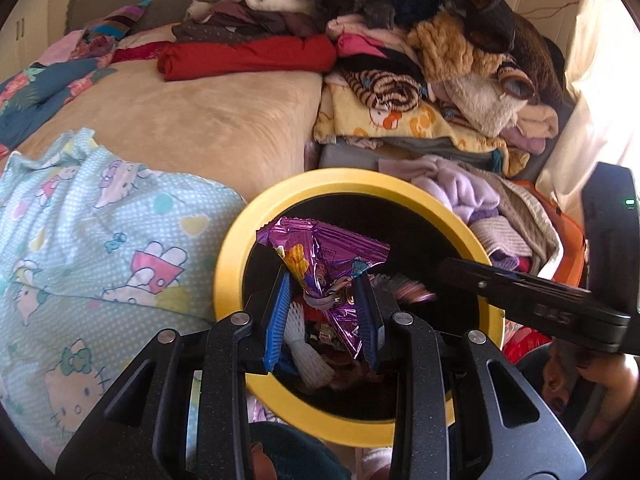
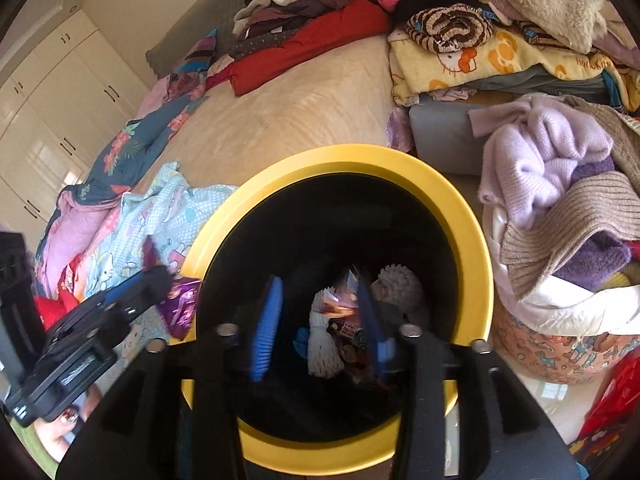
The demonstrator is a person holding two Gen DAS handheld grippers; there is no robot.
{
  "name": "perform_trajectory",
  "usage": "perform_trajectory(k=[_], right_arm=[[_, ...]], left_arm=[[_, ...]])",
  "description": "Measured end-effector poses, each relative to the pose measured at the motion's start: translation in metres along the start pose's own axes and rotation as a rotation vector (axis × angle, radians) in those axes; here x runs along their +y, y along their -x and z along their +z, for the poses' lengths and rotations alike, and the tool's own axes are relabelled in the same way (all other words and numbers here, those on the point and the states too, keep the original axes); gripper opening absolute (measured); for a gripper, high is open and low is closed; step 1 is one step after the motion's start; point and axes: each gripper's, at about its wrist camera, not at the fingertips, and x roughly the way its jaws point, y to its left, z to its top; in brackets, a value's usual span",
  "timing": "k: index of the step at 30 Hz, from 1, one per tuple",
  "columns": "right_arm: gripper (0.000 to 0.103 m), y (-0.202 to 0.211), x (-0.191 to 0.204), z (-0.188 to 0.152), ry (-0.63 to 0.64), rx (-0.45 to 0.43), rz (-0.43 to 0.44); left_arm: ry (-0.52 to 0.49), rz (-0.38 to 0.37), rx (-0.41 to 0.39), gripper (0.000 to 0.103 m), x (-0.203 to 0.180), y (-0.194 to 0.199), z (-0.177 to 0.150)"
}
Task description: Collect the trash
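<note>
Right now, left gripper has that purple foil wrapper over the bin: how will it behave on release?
Likely floppy: the purple wrapper is crumpled and bends between the left gripper pads. Probably very light and empty-looking, so it may flutter rather than fall straight. It hangs over the yellow-rimmed bin, so it should land inside; glossy foil could cling or slip.

Both wrist cams look down, close up, into the yellow-rimmed bin (left from its left side), sharing the bed beyond.

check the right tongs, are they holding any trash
No, the right tongs stand open over the yellow bin with nothing pinched between them; the purple wrapper is in the left tongs.
</note>
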Motion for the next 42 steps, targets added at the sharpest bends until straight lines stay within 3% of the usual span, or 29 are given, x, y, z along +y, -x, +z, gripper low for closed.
perform_trajectory(k=[2, 4, 9, 13, 22, 26, 33, 42], right_arm=[[0.047, 0.007, 0.0, -0.001, 0.003, -0.009, -0.004], [0.053, 0.013, 0.001, -0.002, 0.008, -0.023, -0.001], [0.065, 0.032, 0.013, -0.007, 0.062, -0.068, -0.008], [0.076, 0.046, 0.027, -0.013, 0.113, -0.118, -0.006], [0.095, 0.075, 0.072, -0.032, 0.217, -0.27, 0.019], [0.096, 0.08, 0.093, -0.047, 0.241, -0.312, 0.058], [0.097, 0.091, 0.133, -0.086, 0.33, -0.474, 0.039], [0.097, 0.104, 0.149, -0.105, 0.398, -0.611, 0.009]], left_arm=[[-0.007, 0.003, 0.009, 0.045, 0.0, -0.004, 0.001], [-0.014, 0.019, 0.005, 0.049, 0.0, -0.003, 0.0], [0.006, 0.036, -0.023, 0.078, 0.009, 0.011, -0.003], [0.012, 0.091, -0.071, 0.092, 0.018, 0.035, -0.009], [0.054, 0.199, -0.206, 0.092, 0.048, 0.107, -0.031], [0.095, 0.241, -0.254, 0.092, 0.061, 0.132, -0.043], [0.133, 0.306, -0.345, 0.092, 0.077, 0.174, -0.073], [0.157, 0.349, -0.43, 0.092, 0.086, 0.198, -0.096]])
